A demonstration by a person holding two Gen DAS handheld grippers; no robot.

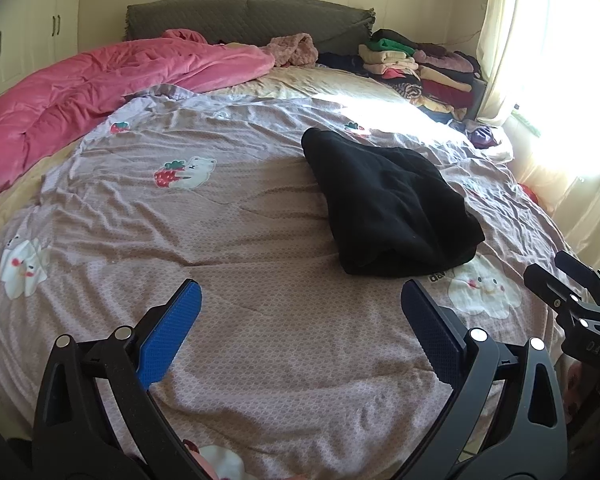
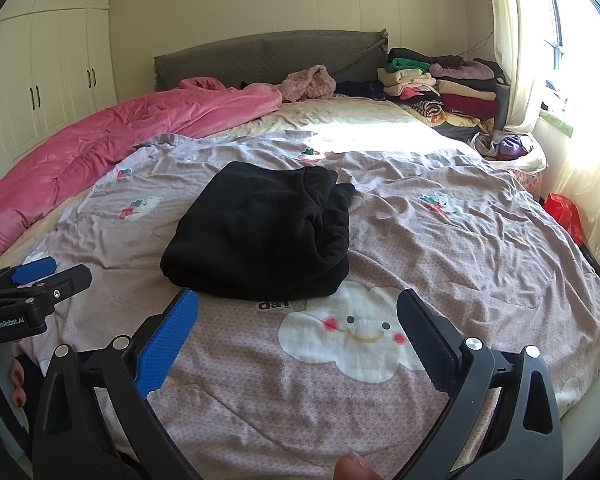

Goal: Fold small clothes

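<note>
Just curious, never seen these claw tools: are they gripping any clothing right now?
No. The left gripper and right gripper are both open and empty; the folded black garment lies untouched on the bed.

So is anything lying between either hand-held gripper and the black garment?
Nothing visible. Only bare bedspread lies between the open right hand-held gripper and the folded black garment, likewise for the left hand-held gripper.

Both grippers apparently wide open, empty.

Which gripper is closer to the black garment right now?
Right. The right gripper hovers open just short of the black garment's near edge; the left gripper hangs open farther back and off to its left.
</note>
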